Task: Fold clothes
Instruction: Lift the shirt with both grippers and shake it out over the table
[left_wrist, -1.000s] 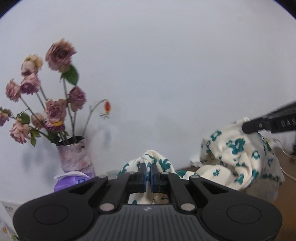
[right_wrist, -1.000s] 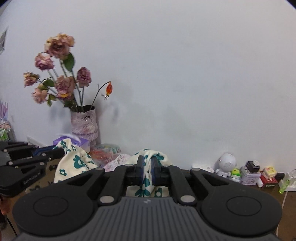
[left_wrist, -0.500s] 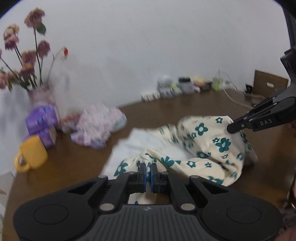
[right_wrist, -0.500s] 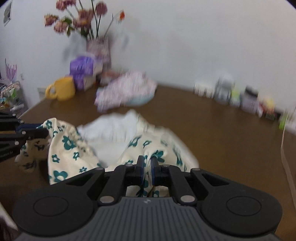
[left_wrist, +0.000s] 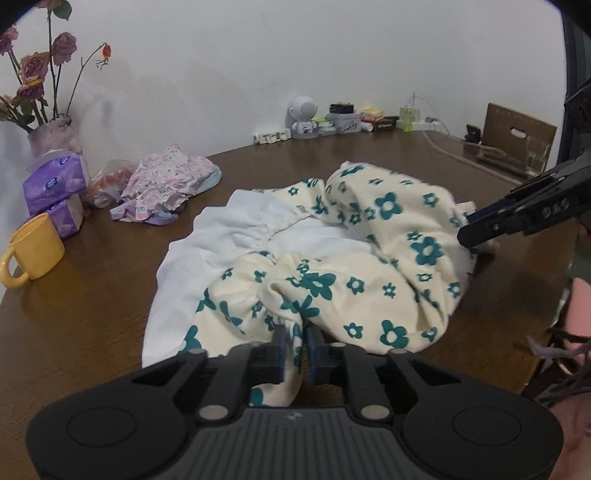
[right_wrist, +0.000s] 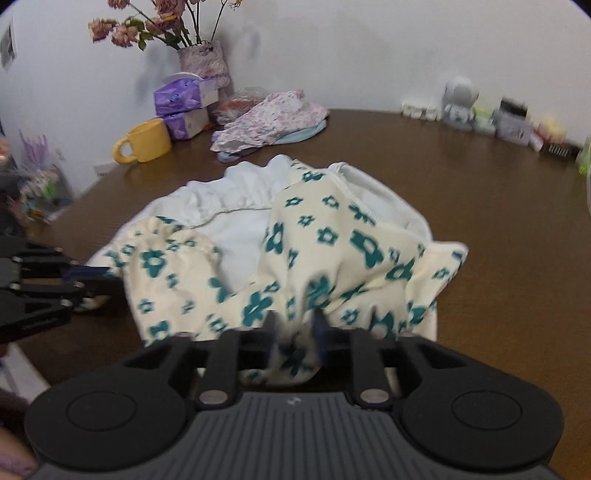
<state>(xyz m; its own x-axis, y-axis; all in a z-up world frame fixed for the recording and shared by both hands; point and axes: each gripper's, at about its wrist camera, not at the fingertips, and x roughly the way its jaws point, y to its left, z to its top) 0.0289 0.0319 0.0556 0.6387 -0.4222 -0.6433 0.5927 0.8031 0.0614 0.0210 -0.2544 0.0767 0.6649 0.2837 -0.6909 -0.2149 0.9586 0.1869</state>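
The cream cotton garment with teal flower print and white lining lay crumpled in the middle of the brown wooden table. One second earlier both grippers held it up in the air in front of the white wall; now it was down on the table top. The left gripper was opening its jaws, and a gathered edge of the cloth was between them, but the pads did not seem to press it any more. The right gripper was opening too, with a fold of the same cloth between its fingers, loose as far as the blurred picture showed.

So the garment was probably just released, laid down but not flat: it was bunched, with the lining showing. I think the spreading was the next need, and no real fold was made yet. A yellow ceramic mug and a small pink floral garment stood well apart, near the wall.
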